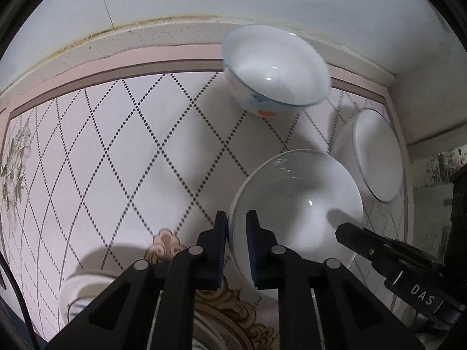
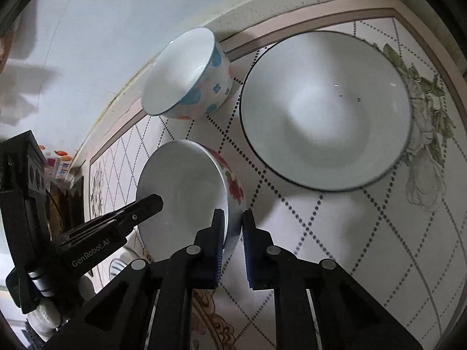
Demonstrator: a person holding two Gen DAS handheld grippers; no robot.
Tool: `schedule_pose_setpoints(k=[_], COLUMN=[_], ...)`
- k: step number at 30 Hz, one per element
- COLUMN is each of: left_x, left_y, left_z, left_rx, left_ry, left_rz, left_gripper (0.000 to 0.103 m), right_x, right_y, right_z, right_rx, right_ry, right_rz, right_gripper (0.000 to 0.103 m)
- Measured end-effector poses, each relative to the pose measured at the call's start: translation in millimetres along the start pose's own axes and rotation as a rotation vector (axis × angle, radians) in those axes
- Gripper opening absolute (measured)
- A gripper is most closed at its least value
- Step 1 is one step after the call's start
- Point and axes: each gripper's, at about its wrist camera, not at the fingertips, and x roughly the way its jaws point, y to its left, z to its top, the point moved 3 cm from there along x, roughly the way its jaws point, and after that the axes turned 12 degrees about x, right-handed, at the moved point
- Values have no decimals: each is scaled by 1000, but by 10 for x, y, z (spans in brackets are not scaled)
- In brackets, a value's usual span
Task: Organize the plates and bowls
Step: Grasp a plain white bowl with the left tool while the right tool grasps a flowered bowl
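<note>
Three bowls sit on the pale tabletop with the dotted diamond pattern (image 2: pixel 335 233), and you've got both grippers on the same one. That's the white ceramic bowl with red flowers on its outside (image 2: pixel 186 192), closest to you in both views.

Your left gripper (image 1: pixel 237 218) is clamped on that bowl's rim: one black finger (image 1: pixel 220 233) outside the wall, the other inside, pads pressed against the ceramic. Your right gripper (image 2: pixel 234 217) does the same on the opposite side of the rim, one finger inside and one outside against the floral wall, closed tight on it. Each camera catches the other gripper's fingertip poking over the far edge of the bowl, so you're pinching it from two sides at once. The bowl looks tilted a bit, though I can't tell whether its base is touching the tabletop.

Relative to that floral bowl: the small white bowl with blue and orange dots (image 2: pixel 189 75) stands just beyond it, near the tabletop's pink border and the white wall (image 2: pixel 102 29). The big white bowl with a thin dark rim (image 2: pixel 325 110) sits beside it, off to the right in the right wrist view, apart from it and not touching. Another white dish edge (image 1: pixel 76 288) peeks out below your left gripper, mostly hidden.
</note>
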Motion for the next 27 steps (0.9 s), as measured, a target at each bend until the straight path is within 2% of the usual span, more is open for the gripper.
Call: schedule_pose_setpoints(k=[9, 15, 22, 27], left_x=[-291, -235, -66, 35], left_y=[-353, -633, -834, -887], left_z=[-499, -717, -840, -883], left_rx=[59, 88, 120, 137], left_ry=[-11, 7, 45, 62], left_rz=[-30, -50, -39, -18], left_gripper=[11, 11, 11, 11], right_x=[-506, -731, -743, -646], right_y=[-195, -451, -794, -912], right_z=[-466, -788, -1045, -1109], right_rx=[-22, -17, 27, 43], right_ry=[-9, -11, 20, 46], right_rz=[0, -18, -28, -36], right_gripper=[14, 14, 14, 14])
